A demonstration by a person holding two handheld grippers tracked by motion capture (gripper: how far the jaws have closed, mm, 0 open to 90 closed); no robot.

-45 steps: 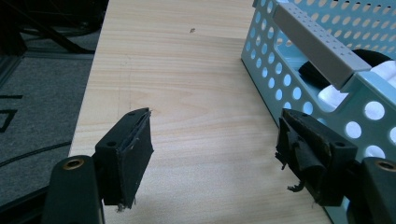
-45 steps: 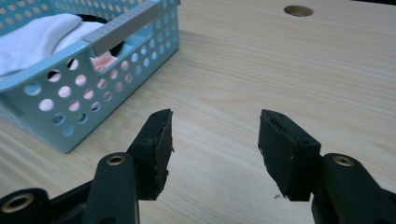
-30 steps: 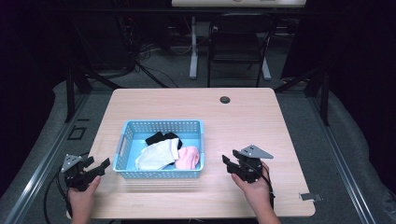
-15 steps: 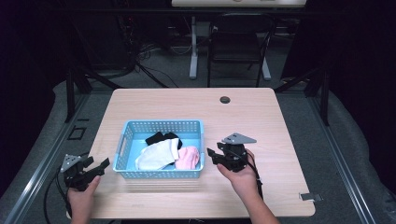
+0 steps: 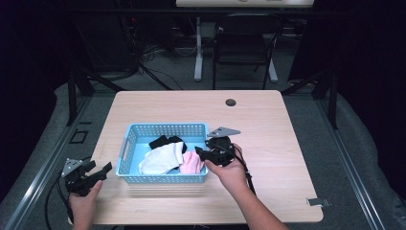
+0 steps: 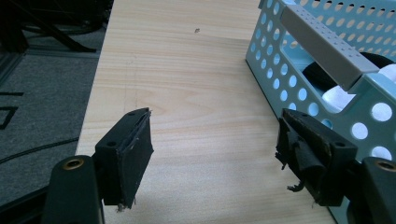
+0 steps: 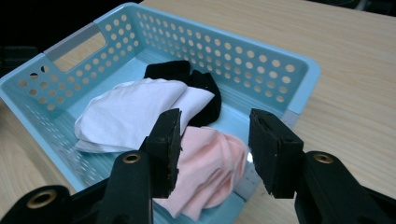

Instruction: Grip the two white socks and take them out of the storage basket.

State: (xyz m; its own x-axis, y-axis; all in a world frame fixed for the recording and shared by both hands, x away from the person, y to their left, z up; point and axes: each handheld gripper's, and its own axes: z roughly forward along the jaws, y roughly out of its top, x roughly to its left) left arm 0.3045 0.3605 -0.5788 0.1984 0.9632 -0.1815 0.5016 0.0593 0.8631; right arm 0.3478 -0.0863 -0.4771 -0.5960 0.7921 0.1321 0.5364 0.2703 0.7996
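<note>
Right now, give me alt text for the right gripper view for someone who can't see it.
Two open black jaws of the right gripper hover over a pink cloth in a light blue perforated basket on a wooden table. A white cloth and black cloth lie behind it.

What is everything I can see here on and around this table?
table: one, light wood, centre.
basket: one, light blue, perforated, on the table's near left part.
white cloth: one, in the basket.
pink cloth: one, in the basket, beside the white one.
black cloth: one, in the basket, behind the white one.
round hole cover: one, dark, table's far side.
left gripper: black, open, beside the basket.
right gripper: black, open, over the pink cloth.
</note>
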